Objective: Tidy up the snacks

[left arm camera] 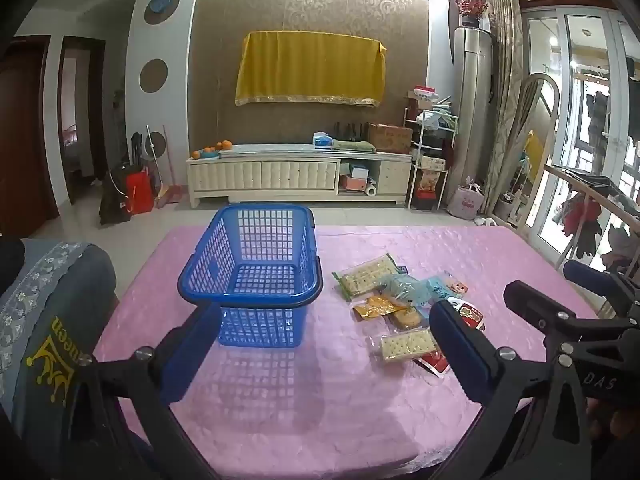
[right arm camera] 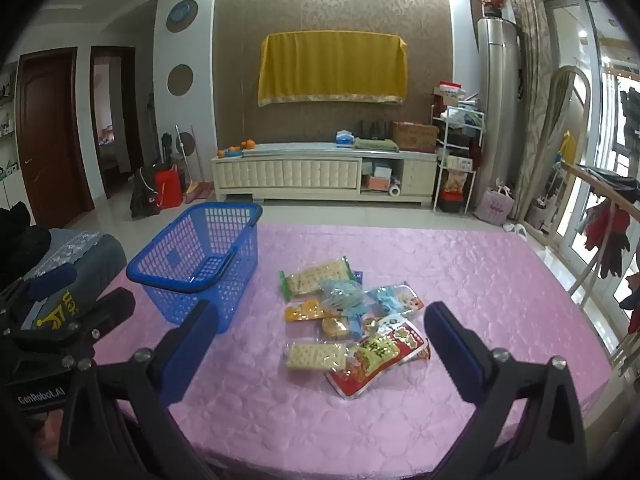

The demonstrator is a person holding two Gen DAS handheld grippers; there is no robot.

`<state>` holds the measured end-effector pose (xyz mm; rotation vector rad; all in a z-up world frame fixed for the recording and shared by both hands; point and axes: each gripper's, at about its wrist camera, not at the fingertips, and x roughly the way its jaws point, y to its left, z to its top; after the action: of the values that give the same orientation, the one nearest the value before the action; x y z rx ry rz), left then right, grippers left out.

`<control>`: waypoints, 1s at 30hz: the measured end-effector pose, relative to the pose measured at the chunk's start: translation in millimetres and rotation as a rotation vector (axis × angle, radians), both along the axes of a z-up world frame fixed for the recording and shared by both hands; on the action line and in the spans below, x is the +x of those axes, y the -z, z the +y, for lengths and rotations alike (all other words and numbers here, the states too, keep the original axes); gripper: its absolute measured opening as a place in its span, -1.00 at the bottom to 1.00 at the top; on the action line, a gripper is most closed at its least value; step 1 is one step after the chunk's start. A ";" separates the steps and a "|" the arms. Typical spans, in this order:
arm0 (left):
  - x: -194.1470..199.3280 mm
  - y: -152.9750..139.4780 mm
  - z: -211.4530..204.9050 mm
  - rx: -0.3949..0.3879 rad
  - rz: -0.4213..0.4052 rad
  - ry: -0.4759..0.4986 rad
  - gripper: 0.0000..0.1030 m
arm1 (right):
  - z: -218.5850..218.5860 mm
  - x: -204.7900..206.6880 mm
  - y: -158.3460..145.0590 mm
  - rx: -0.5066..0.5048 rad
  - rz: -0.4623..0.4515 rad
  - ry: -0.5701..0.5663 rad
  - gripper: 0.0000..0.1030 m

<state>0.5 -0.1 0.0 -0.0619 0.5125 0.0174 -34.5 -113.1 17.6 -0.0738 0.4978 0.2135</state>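
A blue plastic basket (left arm camera: 248, 264) stands empty on the pink tablecloth (left arm camera: 320, 400), left of centre; the right wrist view has this basket (right arm camera: 200, 256) too. Right of it lies a loose pile of snacks (right arm camera: 348, 320): two cracker packs (right arm camera: 316, 276) (right arm camera: 316, 356), an orange packet (right arm camera: 304, 312), pale blue packets (right arm camera: 344, 296) and a red packet (right arm camera: 380, 360). My left gripper (left arm camera: 323, 307) is open above the near table, in front of the basket. My right gripper (right arm camera: 320, 309) is open in front of the pile. Neither holds anything.
A chair with a grey embroidered cover (left arm camera: 40, 320) stands against the table's left side. A wooden rack hung with clothes (right arm camera: 600, 240) is off the right edge. Beyond the far edge are bare floor and a long white cabinet (right arm camera: 320, 172).
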 end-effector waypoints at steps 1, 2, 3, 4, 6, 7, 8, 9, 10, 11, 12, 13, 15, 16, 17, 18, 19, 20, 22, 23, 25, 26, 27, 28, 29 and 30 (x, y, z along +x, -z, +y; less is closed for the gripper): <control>0.1 -0.2 -0.1 -0.001 0.000 0.000 1.00 | 0.1 0.8 -0.3 0.000 0.003 0.000 1.00; 0.2 -0.2 -0.2 -0.002 -0.002 0.001 1.00 | 0.1 1.6 -0.7 0.002 0.005 -0.001 1.00; 0.1 -0.2 -0.5 -0.002 -0.003 0.002 1.00 | 0.0 2.0 -1.2 0.005 0.004 -0.002 1.00; 0.2 -0.3 -1.0 0.001 -0.004 0.002 1.00 | 0.0 2.4 -1.7 0.007 0.004 -0.002 1.00; -0.1 -0.7 -4.3 0.007 -0.005 0.000 1.00 | -0.8 -0.1 3.9 0.010 0.002 -0.002 1.00; -0.7 -1.0 -5.6 0.001 -0.003 0.002 1.00 | -0.4 -0.8 4.3 0.008 0.001 -0.001 1.00; -0.7 -1.3 -6.9 -0.001 -0.002 0.002 1.00 | -0.2 -1.9 4.4 0.009 -0.002 -0.002 1.00; 1.3 2.7 -9.0 -0.004 -0.001 0.003 1.00 | 0.0 -3.1 4.4 0.009 -0.004 -0.003 1.00; 1.0 2.5 -10.5 -0.004 -0.003 0.002 1.00 | -1.5 3.5 8.4 0.016 0.021 -0.008 1.00; -1.2 0.4 -7.6 -0.004 -0.007 0.002 1.00 | -0.6 1.8 10.0 0.017 0.016 -0.009 1.00; -1.8 -0.7 -6.3 -0.003 -0.006 0.001 1.00 | -0.6 0.4 10.4 0.017 0.013 -0.009 1.00; -2.0 -0.8 -8.3 -0.002 -0.007 0.001 1.00 | -1.3 3.2 4.8 0.014 0.019 -0.014 1.00; -1.5 0.3 -6.2 -0.011 -0.007 0.004 1.00 | -2.1 1.8 5.2 0.018 0.012 -0.013 1.00; -2.1 -0.2 -1.3 -0.020 -0.009 0.002 1.00 | -1.0 0.4 2.6 0.014 0.011 -0.013 1.00; -1.8 0.1 -1.4 -0.020 -0.007 0.002 1.00 | -0.8 0.1 2.6 0.012 0.012 -0.013 1.00; -1.8 0.5 -0.7 -0.023 -0.005 0.003 1.00 | -0.9 -0.5 2.6 0.013 0.013 -0.014 1.00; -2.4 0.4 -0.8 -0.026 -0.006 0.003 1.00 | -1.2 -1.2 2.6 0.016 0.013 -0.016 1.00; -2.2 0.4 -0.2 -0.028 -0.004 0.003 1.00 | -1.1 0.7 1.8 0.016 0.017 -0.018 1.00; -1.9 0.1 0.5 -0.031 -0.003 0.004 1.00 | -1.4 -0.2 1.5 0.017 0.018 -0.020 1.00; -2.1 0.2 0.6 -0.031 -0.003 0.004 1.00 | -1.4 -0.8 1.3 0.016 0.016 -0.020 1.00; -2.1 -0.3 1.0 -0.031 -0.002 0.005 1.00 | -0.8 -0.3 2.1 0.014 0.019 -0.019 1.00; -2.1 -0.3 1.5 -0.032 -0.001 0.005 1.00 | -0.7 0.0 2.3 0.014 0.021 -0.020 1.00; -1.8 0.0 1.2 -0.031 0.000 0.005 1.00 | -0.6 0.6 2.3 0.016 0.022 -0.022 1.00; -2.1 -0.1 1.3 -0.031 0.000 0.004 1.00 | -0.6 0.6 2.6 0.017 0.025 -0.022 1.00; -2.3 0.2 1.4 -0.032 -0.003 0.004 1.00 | -0.8 0.7 2.4 0.019 0.027 -0.023 1.00; -2.2 0.4 1.5 -0.032 -0.003 0.004 1.00 | -0.8 1.4 2.5 0.021 0.028 -0.023 1.00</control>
<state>-1.6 1.3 -0.4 -0.0922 0.5104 0.0049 -33.1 -113.9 15.2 -0.0566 0.5228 0.2425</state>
